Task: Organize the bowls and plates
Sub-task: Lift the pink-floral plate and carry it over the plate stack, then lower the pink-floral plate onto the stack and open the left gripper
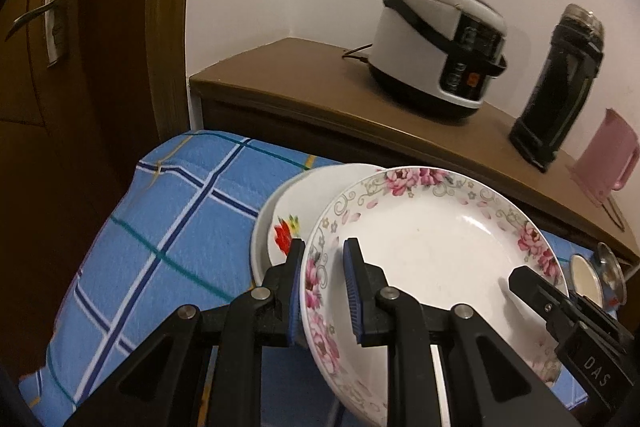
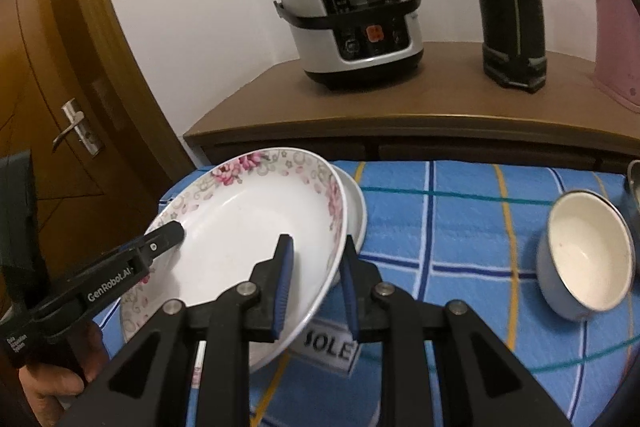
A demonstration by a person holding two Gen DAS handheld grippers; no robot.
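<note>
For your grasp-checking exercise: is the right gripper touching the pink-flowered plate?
Cannot tell. In the right wrist view the right gripper straddles the pink-flowered plate rim, one finger inside, one outside, but gaps seem to remain at both pads.

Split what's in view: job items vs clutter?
Job: floral plate, straddled at its rim by left gripper and right gripper; red-flower plate behind it; bowl.
Clutter: rice cooker, black flask, pink jug, cabinet, door.
</note>
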